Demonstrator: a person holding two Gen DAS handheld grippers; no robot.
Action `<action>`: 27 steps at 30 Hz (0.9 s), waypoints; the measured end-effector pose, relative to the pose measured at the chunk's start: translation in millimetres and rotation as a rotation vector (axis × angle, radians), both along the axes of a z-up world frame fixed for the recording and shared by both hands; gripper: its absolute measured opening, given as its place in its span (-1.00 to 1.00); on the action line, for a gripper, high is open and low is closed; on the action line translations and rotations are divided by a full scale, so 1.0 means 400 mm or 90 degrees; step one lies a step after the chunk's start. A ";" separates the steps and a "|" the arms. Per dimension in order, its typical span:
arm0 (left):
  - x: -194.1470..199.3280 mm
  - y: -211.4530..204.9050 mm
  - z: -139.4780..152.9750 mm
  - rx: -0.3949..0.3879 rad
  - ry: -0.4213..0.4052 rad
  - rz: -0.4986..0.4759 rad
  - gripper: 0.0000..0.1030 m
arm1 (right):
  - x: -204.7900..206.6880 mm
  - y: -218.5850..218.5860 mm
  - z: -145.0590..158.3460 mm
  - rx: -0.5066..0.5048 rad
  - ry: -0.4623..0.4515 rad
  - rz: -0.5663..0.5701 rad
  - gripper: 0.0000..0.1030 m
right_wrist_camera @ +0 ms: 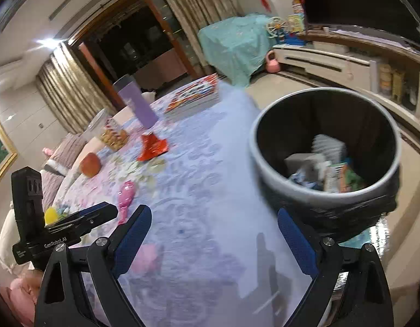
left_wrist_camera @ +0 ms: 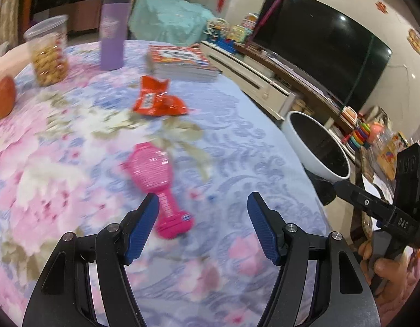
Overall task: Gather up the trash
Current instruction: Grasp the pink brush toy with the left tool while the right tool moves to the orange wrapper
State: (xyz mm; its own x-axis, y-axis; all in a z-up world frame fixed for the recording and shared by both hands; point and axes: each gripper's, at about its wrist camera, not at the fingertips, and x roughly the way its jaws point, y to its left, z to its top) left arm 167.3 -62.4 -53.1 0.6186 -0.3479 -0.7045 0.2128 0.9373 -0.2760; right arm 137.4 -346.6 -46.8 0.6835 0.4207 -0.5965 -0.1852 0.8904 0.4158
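Note:
An orange snack wrapper (left_wrist_camera: 158, 98) lies crumpled on the floral tablecloth (left_wrist_camera: 237, 141), also in the right wrist view as the wrapper (right_wrist_camera: 152, 147). My left gripper (left_wrist_camera: 203, 196) hovers open over the cloth, well short of the wrapper, with nothing between its blue pads. A white bin with a black liner (right_wrist_camera: 264, 163) stands off the table's right edge and holds several pieces of trash (right_wrist_camera: 324, 169). My right gripper (right_wrist_camera: 214, 211) is open and empty, low over the cloth, its right finger close to the bin's near side. In the left wrist view the bin (left_wrist_camera: 299, 141) sits beyond the table edge.
A pink plastic brush (left_wrist_camera: 155, 179) lies just beyond my left finger. Farther back stand an apple (left_wrist_camera: 1, 98), a snack jar (left_wrist_camera: 49, 54), a purple bottle (left_wrist_camera: 112, 32) and stacked books (left_wrist_camera: 180, 62). A TV (left_wrist_camera: 318, 49) and low cabinet are at the right.

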 end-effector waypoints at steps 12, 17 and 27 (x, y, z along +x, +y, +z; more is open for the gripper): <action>-0.003 0.068 -0.038 0.003 0.023 0.029 0.33 | 0.021 0.132 -0.016 -0.009 -0.007 0.019 0.85; 0.017 0.028 -0.068 0.024 0.036 0.014 0.11 | 0.040 0.147 -0.016 -0.006 -0.007 0.022 0.85; 0.072 0.058 -0.092 0.052 0.035 0.043 -0.67 | 0.080 0.169 -0.029 0.007 -0.003 0.010 0.85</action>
State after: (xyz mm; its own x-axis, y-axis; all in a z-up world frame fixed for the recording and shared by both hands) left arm 196.2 -39.0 -90.0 0.5987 -0.2464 -0.7621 0.1343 0.9689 -0.2078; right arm 169.5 -278.9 -58.5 0.6797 0.4379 -0.5884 -0.2017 0.8829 0.4241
